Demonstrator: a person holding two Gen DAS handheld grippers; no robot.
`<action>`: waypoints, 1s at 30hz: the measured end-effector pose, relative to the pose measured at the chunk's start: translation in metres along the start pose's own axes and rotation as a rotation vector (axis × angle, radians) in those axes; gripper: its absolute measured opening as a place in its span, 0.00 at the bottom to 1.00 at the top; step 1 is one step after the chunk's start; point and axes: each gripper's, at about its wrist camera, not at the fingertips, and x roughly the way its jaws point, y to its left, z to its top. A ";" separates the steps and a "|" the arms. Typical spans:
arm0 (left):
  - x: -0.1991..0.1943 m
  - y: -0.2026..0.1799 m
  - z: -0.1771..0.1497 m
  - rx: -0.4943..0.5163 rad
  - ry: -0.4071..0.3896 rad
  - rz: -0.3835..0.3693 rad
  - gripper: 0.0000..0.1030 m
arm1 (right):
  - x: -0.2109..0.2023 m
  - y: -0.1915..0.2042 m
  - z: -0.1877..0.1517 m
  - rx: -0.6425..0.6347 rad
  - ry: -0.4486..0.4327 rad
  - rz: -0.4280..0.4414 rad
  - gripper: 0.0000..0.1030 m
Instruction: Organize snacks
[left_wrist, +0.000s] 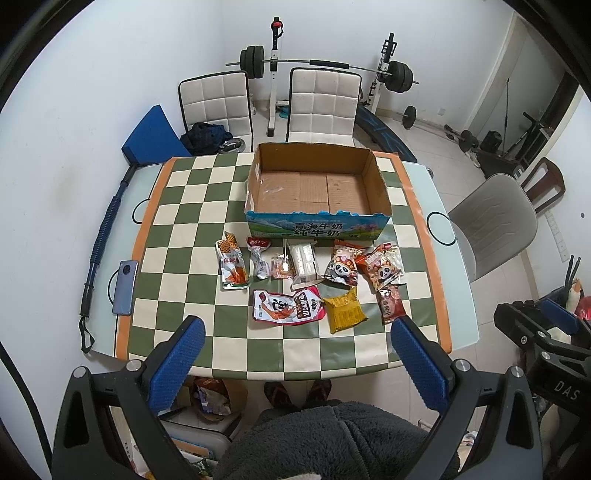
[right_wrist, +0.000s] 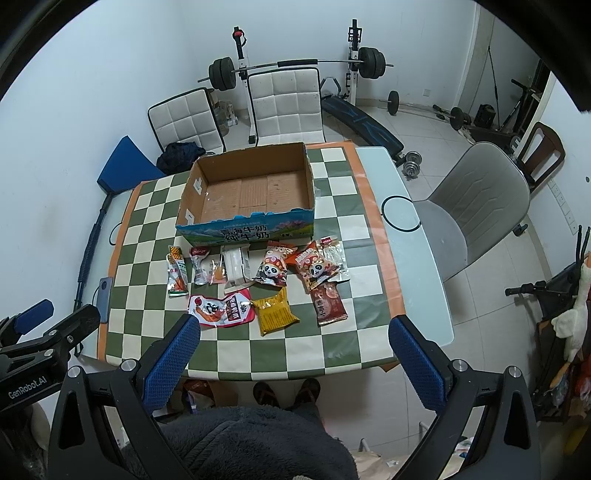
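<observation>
Two rows of snack packets lay on the checkered cloth (left_wrist: 177, 236) of the bench, just in front of the cardboard box (left_wrist: 317, 225), none of them inside it. The box stood open-topped toward the far side of the cloth, and I saw only its bare brown floor and a scrap of tape on the left wall.

In the row nearest the box were an orange packet (left_wrist: 232, 266), a small clear packet (left_wrist: 258, 258), a white wrapped block (left_wrist: 304, 260) and two panda bags (left_wrist: 341, 266), the second (left_wrist: 382, 267) overlapping a clear packet behind it. Closer to me lay a red and white pouch (left_wrist: 286, 306), a yellow packet (left_wrist: 345, 310) touching its right edge, and a dark red packet (left_wrist: 391, 306) well to the right.

My left tongs (left_wrist: 297, 347) hung above the near edge of the bench, spread wide and gripping nothing. My right tongs (right_wrist: 293, 343) were likewise wide apart and bare, held beside the left ones.

A phone (left_wrist: 125, 288) rested on the left rim of the bench.
</observation>
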 end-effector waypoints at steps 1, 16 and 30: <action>0.000 0.000 0.000 0.000 0.000 0.000 1.00 | 0.000 0.000 0.000 0.000 0.000 0.001 1.00; 0.000 -0.008 0.007 0.000 0.003 -0.002 1.00 | -0.001 -0.001 0.000 0.001 -0.002 0.002 1.00; 0.000 -0.011 0.007 0.000 0.000 -0.003 1.00 | -0.001 0.000 0.000 0.001 -0.004 0.003 1.00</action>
